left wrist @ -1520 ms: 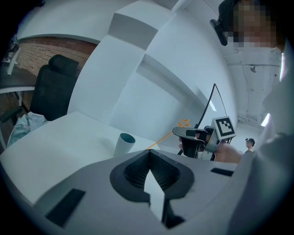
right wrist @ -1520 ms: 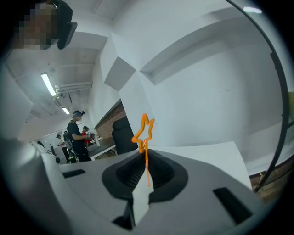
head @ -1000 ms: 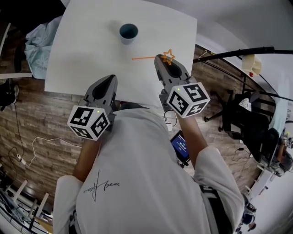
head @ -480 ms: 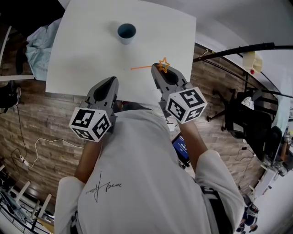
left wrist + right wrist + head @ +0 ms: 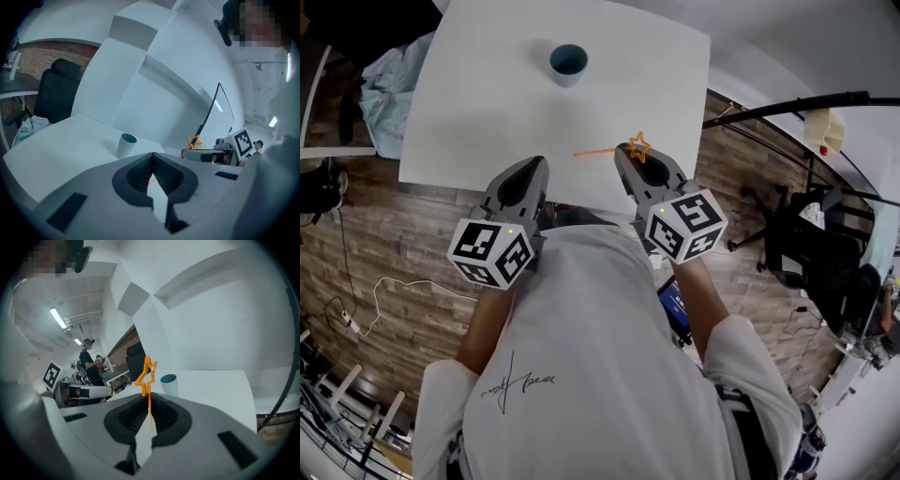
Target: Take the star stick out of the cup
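A teal cup (image 5: 568,63) stands empty at the far side of the white table (image 5: 469,112). My right gripper (image 5: 629,153) is shut on the orange star stick (image 5: 638,147). It holds the stick above the table's near edge, well clear of the cup, with the thin shaft reaching left. In the right gripper view the star (image 5: 146,372) rises above the closed jaws, with the cup (image 5: 169,384) behind it. My left gripper (image 5: 532,168) hovers at the near table edge, shut and empty. The left gripper view shows the cup (image 5: 125,145) ahead and the star (image 5: 193,140) off to the right.
A black office chair (image 5: 806,244) and a black curved pole (image 5: 787,103) are to the right of the table. A light blue bag (image 5: 389,80) lies at the table's left. White cables (image 5: 366,309) run over the wooden floor. A person (image 5: 89,364) stands far back.
My right gripper has carried the star stick toward the near table edge, farther from the cup. The left gripper has stayed in place.
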Available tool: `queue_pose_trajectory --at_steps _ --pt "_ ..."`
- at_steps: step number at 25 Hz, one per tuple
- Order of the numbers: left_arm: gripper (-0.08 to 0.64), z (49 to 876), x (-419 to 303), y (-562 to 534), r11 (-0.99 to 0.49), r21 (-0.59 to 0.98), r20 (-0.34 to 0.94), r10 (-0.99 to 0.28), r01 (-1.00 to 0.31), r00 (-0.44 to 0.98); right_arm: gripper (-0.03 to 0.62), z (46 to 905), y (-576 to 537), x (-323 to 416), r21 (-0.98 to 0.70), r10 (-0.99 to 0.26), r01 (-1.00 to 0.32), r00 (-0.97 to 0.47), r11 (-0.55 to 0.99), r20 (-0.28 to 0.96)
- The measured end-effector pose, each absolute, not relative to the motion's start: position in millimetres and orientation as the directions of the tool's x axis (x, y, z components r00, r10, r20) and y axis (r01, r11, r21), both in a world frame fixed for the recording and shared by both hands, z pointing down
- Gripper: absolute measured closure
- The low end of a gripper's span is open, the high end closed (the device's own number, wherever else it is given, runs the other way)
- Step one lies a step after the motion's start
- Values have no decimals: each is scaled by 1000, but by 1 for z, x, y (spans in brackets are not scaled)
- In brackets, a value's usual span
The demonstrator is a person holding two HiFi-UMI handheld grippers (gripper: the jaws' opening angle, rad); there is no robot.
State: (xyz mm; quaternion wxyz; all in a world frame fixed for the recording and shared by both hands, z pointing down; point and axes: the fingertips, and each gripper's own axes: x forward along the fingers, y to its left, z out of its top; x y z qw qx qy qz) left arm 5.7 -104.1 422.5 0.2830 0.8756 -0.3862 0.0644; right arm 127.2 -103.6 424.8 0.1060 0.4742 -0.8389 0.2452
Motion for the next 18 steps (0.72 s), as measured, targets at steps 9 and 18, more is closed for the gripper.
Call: queue_pose_trajectory --at_steps 9,18 --pt "555 423 0 -102 -533 427 337 -656 -730 676 569 429 -93 126 -309 -735 -851 -524 425 430" --pt "557 423 -12 -104 -529 406 342 -668 -745 661 569 430 -86 117 -270 -755 -874 -484 403 443"
